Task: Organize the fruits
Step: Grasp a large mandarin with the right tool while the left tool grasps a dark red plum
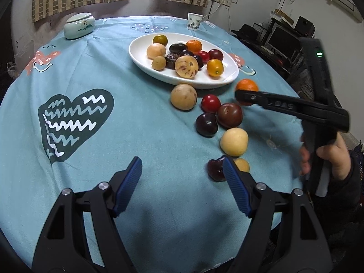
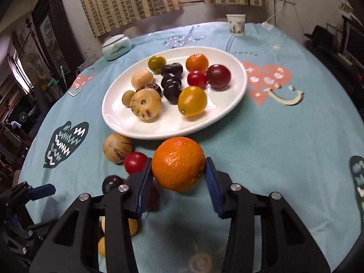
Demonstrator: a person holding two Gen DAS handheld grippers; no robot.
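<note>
Left gripper spread wide over the blue tablecloth with nothing held, right gripper clamped on an orange just before the white plate, loose fruit beside, more fruit on plate, paper cup far edge

Left gripper hangs wide apart over the blue tablecloth; at 1 o'clock the white plate holds fruit, at 2 o'clock the right gripper crosses an orange
</note>
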